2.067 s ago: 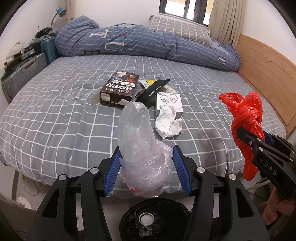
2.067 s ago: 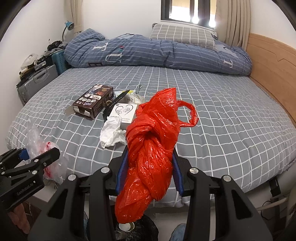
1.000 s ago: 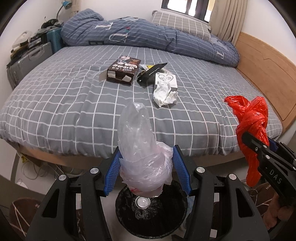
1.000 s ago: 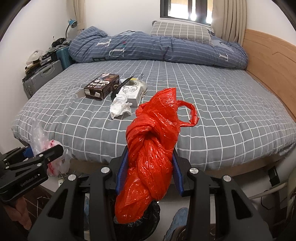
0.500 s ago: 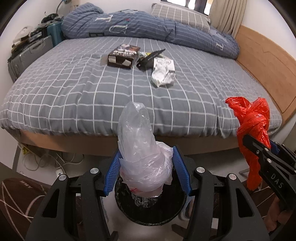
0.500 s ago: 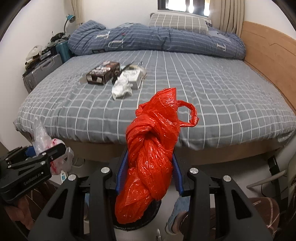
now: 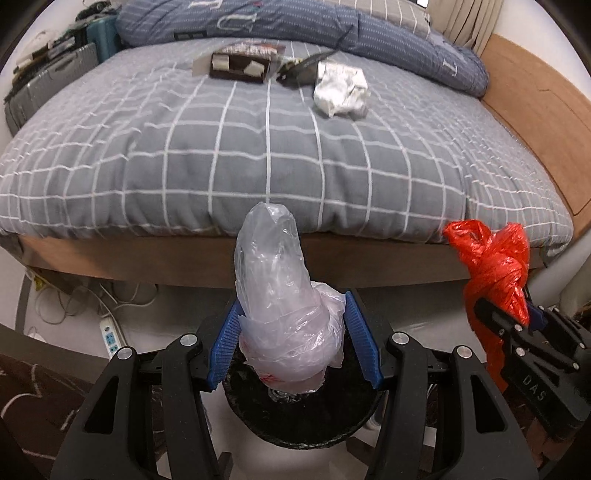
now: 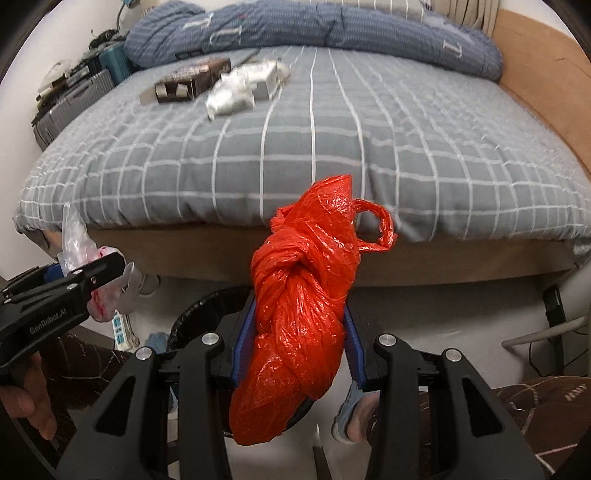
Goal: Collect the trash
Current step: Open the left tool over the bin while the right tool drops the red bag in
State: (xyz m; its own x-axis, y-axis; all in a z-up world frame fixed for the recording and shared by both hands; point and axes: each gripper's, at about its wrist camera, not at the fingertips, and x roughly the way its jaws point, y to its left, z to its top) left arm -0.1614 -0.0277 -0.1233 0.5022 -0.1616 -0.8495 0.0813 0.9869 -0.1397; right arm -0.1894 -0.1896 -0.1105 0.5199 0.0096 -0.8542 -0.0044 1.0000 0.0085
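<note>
The left gripper (image 7: 291, 343) squeezes a clear plastic bag (image 7: 280, 295) that stands up toward 12 o'clock. The black trash bin (image 7: 303, 413) sits right under it, at 6 o'clock. The right gripper (image 8: 295, 347) pinches a knotted red bag (image 8: 303, 306); the bin (image 8: 199, 314) peeks out at its 9 o'clock. The left one looks better lined up to drop first.

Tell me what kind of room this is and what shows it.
A bedroom, most likely. A wide bed with a grey checked cover fills the view, a rumpled blue duvet and a pillow lie at its far end, and suitcases are stacked against the wall beside it.
</note>
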